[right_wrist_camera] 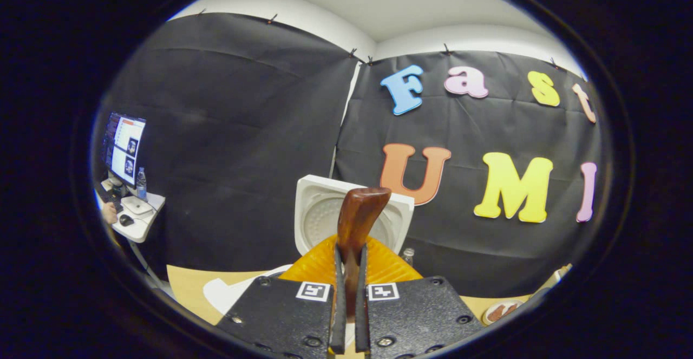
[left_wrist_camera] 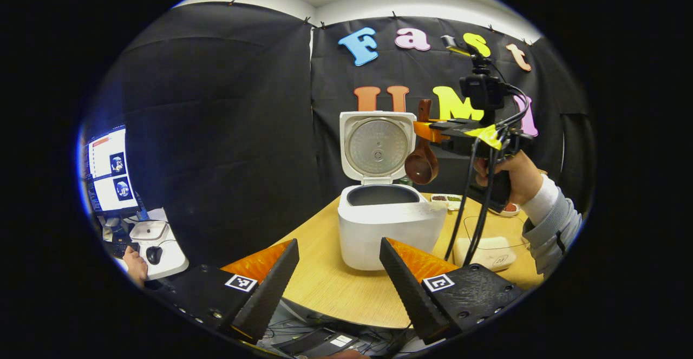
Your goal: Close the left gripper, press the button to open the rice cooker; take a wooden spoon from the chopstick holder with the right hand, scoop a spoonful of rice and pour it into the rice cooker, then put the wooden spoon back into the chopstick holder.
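- Left gripper view: a white rice cooker [left_wrist_camera: 391, 223] stands lid-up on the round light-wood table [left_wrist_camera: 335, 288]; the left gripper [left_wrist_camera: 338, 278] is spread wide and empty, and the brown wooden spoon [left_wrist_camera: 422, 158] hangs bowl-down beside the lid
- Right gripper view: the right gripper [right_wrist_camera: 349, 315] is clamped on the spoon's handle

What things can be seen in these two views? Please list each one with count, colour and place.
rice cooker: one, white, on the table, lid up
wooden spoon: one, dark brown, held in the air beside the lid, bowl end down
table: one, light wood
small dishes: two, behind the cooker
monitor: one, side desk far left
mouse: one, black, same desk
left gripper: open, low before the cooker
right gripper: shut on the spoon handle
hand: one, grey sleeve, holding the right gripper
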`<state>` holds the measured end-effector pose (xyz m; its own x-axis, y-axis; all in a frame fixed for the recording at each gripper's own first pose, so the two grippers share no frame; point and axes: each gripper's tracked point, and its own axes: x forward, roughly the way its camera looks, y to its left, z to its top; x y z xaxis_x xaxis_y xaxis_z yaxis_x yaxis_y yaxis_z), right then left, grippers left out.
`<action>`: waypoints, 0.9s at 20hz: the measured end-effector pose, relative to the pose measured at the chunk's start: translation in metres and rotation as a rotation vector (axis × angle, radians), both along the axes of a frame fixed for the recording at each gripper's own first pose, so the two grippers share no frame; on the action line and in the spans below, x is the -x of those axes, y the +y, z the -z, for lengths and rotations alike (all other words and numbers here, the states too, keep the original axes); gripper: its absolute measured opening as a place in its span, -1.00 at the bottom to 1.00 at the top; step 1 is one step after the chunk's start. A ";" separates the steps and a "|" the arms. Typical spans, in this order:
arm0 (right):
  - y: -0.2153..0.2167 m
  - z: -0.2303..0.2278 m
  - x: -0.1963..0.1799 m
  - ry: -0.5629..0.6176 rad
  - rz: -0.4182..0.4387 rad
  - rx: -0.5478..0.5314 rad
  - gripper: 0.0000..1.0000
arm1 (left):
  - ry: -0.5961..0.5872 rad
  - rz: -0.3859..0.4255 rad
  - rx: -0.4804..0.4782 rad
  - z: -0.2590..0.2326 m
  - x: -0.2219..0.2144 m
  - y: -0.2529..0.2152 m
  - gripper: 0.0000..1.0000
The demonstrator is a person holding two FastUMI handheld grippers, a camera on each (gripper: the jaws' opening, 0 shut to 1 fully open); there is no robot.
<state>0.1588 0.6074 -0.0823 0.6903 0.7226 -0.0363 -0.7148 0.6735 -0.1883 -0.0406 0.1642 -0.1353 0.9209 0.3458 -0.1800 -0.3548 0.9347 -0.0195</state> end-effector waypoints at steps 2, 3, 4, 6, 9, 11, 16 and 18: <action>-0.028 -0.006 0.005 0.025 0.036 -0.022 -0.76 | -0.017 0.022 0.012 -0.007 -0.012 -0.005 0.92; -0.043 -0.010 0.006 0.040 0.051 -0.038 -0.76 | -0.025 0.032 0.019 -0.010 -0.019 -0.008 0.92; -0.058 -0.013 0.009 0.057 0.067 -0.053 -0.76 | -0.031 0.040 0.025 -0.013 -0.024 -0.010 0.92; -0.088 -0.021 0.013 0.079 0.097 -0.078 -0.76 | -0.053 0.057 0.030 -0.020 -0.036 -0.015 0.92; -0.135 -0.032 0.022 0.084 0.138 -0.114 -0.75 | -0.080 0.085 0.042 -0.027 -0.051 -0.027 0.92; -0.169 -0.034 0.024 0.092 0.177 -0.142 -0.75 | -0.098 0.108 0.040 -0.033 -0.057 -0.038 0.92; -0.257 -0.036 0.018 0.064 0.319 -0.178 -0.75 | -0.142 0.136 0.023 -0.045 -0.076 -0.060 0.92; -0.288 -0.033 0.013 0.075 0.378 -0.193 -0.75 | -0.158 0.148 0.029 -0.048 -0.084 -0.069 0.92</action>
<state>0.1458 0.3189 -0.0492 0.9082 0.4182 0.0145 -0.4183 0.9082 0.0098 0.0434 0.0954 -0.0871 0.9788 0.2012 -0.0371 -0.2038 0.9747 -0.0913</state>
